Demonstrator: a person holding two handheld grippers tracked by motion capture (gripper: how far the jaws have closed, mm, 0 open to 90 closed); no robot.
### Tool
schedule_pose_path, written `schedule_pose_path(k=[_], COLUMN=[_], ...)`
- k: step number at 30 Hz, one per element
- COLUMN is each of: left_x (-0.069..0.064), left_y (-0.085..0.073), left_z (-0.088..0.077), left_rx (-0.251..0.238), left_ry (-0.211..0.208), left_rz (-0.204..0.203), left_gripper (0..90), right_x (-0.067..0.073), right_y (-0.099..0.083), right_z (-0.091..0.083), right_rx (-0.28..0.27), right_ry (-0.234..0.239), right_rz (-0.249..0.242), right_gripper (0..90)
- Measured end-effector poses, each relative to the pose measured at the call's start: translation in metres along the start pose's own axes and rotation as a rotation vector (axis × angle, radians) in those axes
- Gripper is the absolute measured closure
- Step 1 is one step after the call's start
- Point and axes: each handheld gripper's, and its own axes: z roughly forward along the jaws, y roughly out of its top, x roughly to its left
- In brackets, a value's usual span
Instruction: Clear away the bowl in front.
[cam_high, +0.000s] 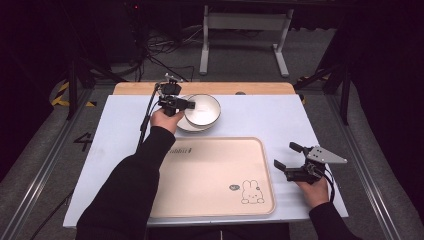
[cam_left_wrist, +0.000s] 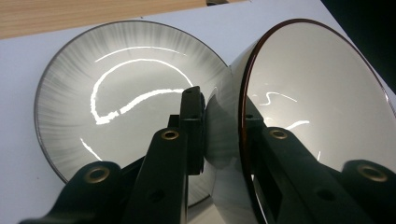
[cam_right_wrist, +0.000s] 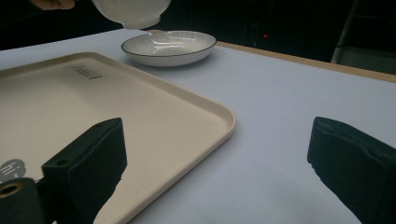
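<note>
My left gripper (cam_high: 191, 105) is shut on the rim of a white ribbed bowl (cam_high: 204, 109), one jaw inside the wall and one outside. In the left gripper view the bowl (cam_left_wrist: 317, 102) hangs tilted in the grip (cam_left_wrist: 223, 126), just above a shallow white plate (cam_left_wrist: 121, 93) with a dark rim. The plate (cam_high: 186, 126) sits on the table beyond the beige tray (cam_high: 210, 175). My right gripper (cam_high: 285, 155) stands open to the right of the tray, low over the table, nothing between its jaws (cam_right_wrist: 219, 163). From there the plate (cam_right_wrist: 168, 46) and the lifted bowl (cam_right_wrist: 130, 11) appear far off.
The tray (cam_right_wrist: 140, 116) bears a rabbit drawing (cam_high: 252, 192) near its front right corner. A wooden strip (cam_high: 205, 88) runs along the table's far edge. The white tabletop (cam_high: 260, 115) lies bare to the right of the plate.
</note>
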Motion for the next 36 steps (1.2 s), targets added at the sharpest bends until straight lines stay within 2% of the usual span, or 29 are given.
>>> schedule_pose_path(k=[4,10,15,17,18,20,22,23,30,36], left_x=[-0.007,-0.020,-0.030,-0.033,-0.036,-0.040,-0.042,-0.046,-0.055,-0.060], left_y=[-0.002,-0.008,-0.014,-0.015,-0.017,-0.019,-0.020,-0.022,-0.027,-0.030], left_z=[-0.003,-0.009,-0.014,-0.016,-0.020,-0.023,-0.024,-0.027,-0.034,-0.040], left_rx=[0.013,0.030,0.056,0.062,0.066,0.065,0.067,0.070,0.066,0.070], left_ry=[-0.015,-0.063,-0.091,-0.103,-0.113,-0.130,-0.135,-0.138,-0.166,-0.164], left_rz=[0.017,0.058,0.109,0.117,0.135,0.142,0.149,0.167,0.195,0.220], left_gripper=[78.8,78.8,78.8,78.8,78.8,78.8,78.8,78.8,78.8,79.1], right_x=[0.000,0.000,0.000,0.000,0.000,0.000,0.000,0.000,0.000,0.000], right_y=[0.000,0.000,0.000,0.000,0.000,0.000,0.000,0.000,0.000,0.000], right_z=[0.000,0.000,0.000,0.000,0.000,0.000,0.000,0.000,0.000,0.000], right_rx=[0.000,0.001,0.001,0.000,0.000,0.000,0.000,0.001,0.001,0.000], right_ry=[0.000,0.001,0.001,0.002,0.002,0.002,0.002,0.002,0.002,0.003], right_rz=[-0.001,-0.001,-0.002,-0.004,-0.004,-0.004,-0.004,-0.004,-0.004,-0.004], right_gripper=[5.2,5.2,5.2,5.2,5.2,5.1,5.2,5.2,5.2,5.2])
